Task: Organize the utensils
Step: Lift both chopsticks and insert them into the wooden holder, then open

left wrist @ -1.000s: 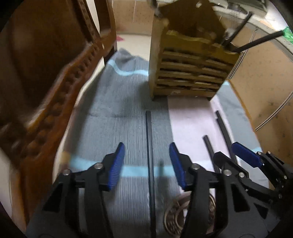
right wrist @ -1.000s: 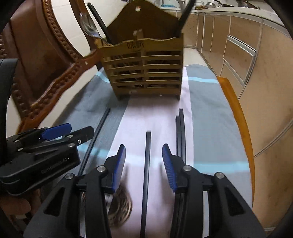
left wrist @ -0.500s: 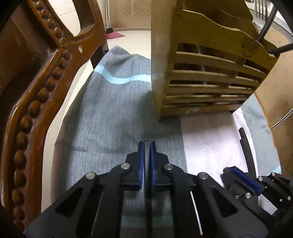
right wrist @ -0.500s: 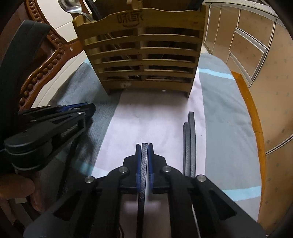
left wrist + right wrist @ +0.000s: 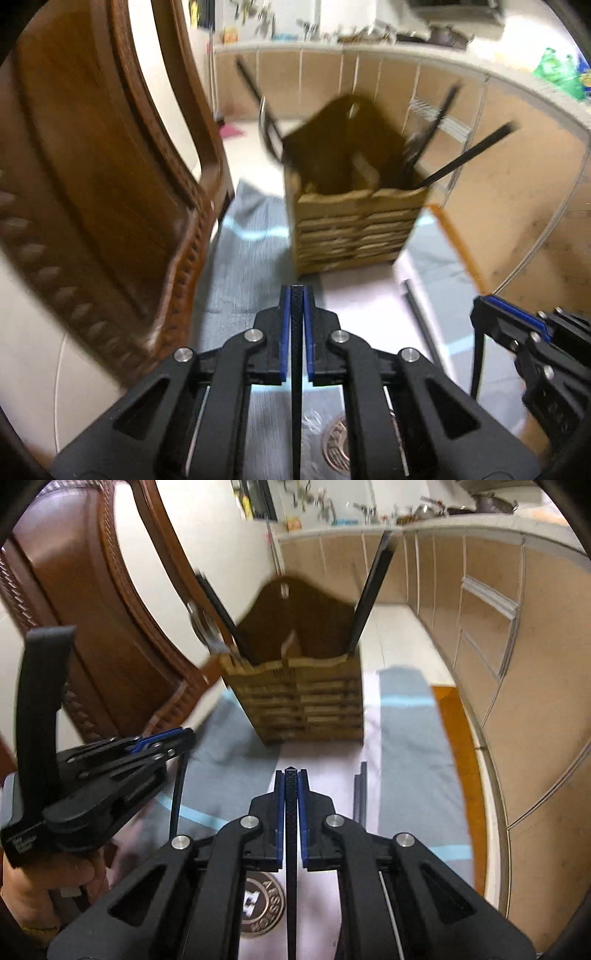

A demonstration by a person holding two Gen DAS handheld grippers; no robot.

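Observation:
My left gripper (image 5: 296, 291) is shut on a black chopstick (image 5: 296, 369), held above the grey cloth (image 5: 243, 280). My right gripper (image 5: 291, 775) is shut on a second black chopstick (image 5: 291, 867), also lifted off the white cloth (image 5: 325, 771). A slatted wooden utensil holder (image 5: 354, 229) (image 5: 306, 705) stands ahead of both, with black chopsticks (image 5: 371, 590) and a spoon (image 5: 201, 622) leaning out of it. Two more black chopsticks (image 5: 359, 794) lie on the white cloth to the right. Each gripper shows in the other's view: the right one (image 5: 491, 306), the left one (image 5: 173, 738).
A carved wooden chair back (image 5: 110, 206) rises close on the left. A round metal coaster (image 5: 264, 904) lies under the right gripper. The table's orange edge (image 5: 454, 738) runs along the right. Kitchen cabinets (image 5: 480, 609) stand beyond. A hand (image 5: 48, 882) holds the left gripper.
Both grippers closed on a chopstick lying on the cloth, then rose with it. The holder now sits farther off and lower in both views.

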